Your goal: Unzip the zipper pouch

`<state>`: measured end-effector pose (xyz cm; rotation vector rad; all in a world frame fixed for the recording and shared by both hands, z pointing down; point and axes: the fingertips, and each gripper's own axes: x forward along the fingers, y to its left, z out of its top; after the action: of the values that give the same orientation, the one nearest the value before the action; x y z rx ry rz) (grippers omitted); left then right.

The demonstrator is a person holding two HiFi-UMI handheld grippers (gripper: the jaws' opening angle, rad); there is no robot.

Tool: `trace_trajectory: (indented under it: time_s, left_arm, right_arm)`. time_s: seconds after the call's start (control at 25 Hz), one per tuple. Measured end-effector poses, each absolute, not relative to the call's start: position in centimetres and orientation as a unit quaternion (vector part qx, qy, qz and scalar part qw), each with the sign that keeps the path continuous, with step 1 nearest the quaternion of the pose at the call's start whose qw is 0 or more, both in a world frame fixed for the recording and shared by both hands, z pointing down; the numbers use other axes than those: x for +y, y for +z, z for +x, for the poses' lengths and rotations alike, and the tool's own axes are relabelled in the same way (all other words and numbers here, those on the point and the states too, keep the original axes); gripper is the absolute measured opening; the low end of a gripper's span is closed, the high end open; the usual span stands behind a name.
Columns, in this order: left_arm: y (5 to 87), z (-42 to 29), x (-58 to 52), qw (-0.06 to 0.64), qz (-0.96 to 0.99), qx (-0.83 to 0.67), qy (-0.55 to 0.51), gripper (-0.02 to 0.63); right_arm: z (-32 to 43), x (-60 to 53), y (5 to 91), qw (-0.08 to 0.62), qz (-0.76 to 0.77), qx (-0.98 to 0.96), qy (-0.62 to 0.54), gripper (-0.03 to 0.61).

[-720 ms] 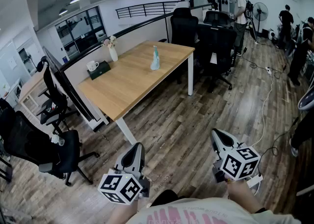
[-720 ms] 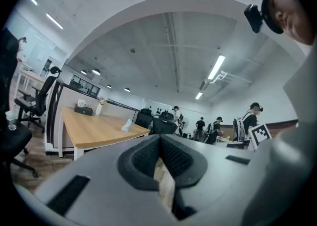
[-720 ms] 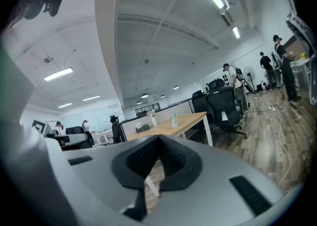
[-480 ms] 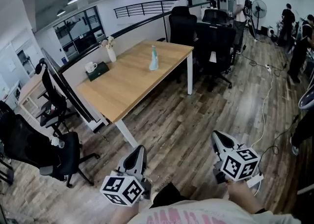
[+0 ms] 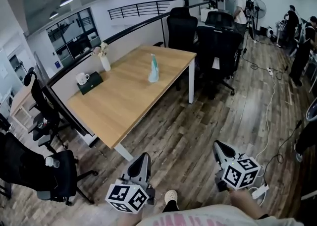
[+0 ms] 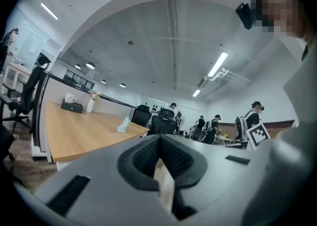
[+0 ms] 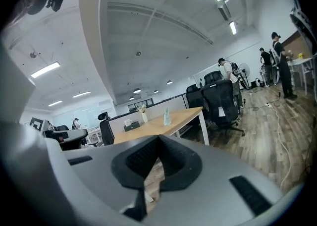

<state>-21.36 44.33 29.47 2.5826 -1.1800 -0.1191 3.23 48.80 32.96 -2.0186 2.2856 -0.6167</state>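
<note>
— Though held low over the plank floor (image 5: 198, 121), any hold on anything yet?

— None. Left gripper (image 5: 140, 159) shut pad to pad, empty. Right gripper (image 5: 221, 148) likewise closed on nothing, tipped slightly down. Both well apart from the desk (image 5: 124, 98).

— And beyond them, where to look for the zipper pouch (image 5: 153, 70)?

— Far half of the desk, towards the end nearest the black office chairs (image 5: 218, 41). Small, pale blue-green, standing upright and alone. Well apart from the mug (image 5: 81, 78) on its dark box (image 5: 92, 82) and from the vase (image 5: 105, 63) at the partition side. Probably the pouch, though too small here to make out zipper or puller.

— How to expect it to handle?

— Judging by looks: light, soft, thin-walled. Apt to topple or slide on the smooth wood at the first tug. Nothing fragile about it.

— Where to take hold, then?

— Pinch the fabric at the zipper's closed end with one gripper as an anchor. Take the puller tab with the other and draw along the teeth. Avoid gripping mid-body: would only crumple the cloth and bunch the track.
</note>
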Motion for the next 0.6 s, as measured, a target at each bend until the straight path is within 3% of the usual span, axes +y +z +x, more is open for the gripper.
trace_trajectory:
  time_s: [0.28, 0.6]
  left_arm:
    - [26.8, -20.7, 30.4, 0.115, 0.912, -0.390, -0.052, 0.002]
    - [31.5, -17.4, 19.7, 0.153, 0.915, -0.373, -0.016, 0.002]
  right_arm:
    - [2.8, 35.9, 30.8, 0.044, -0.653, 0.732, -0.189, -0.003]
    - [3.8, 25.1, 35.1, 0.022, -0.646, 0.726, -0.236, -0.003]
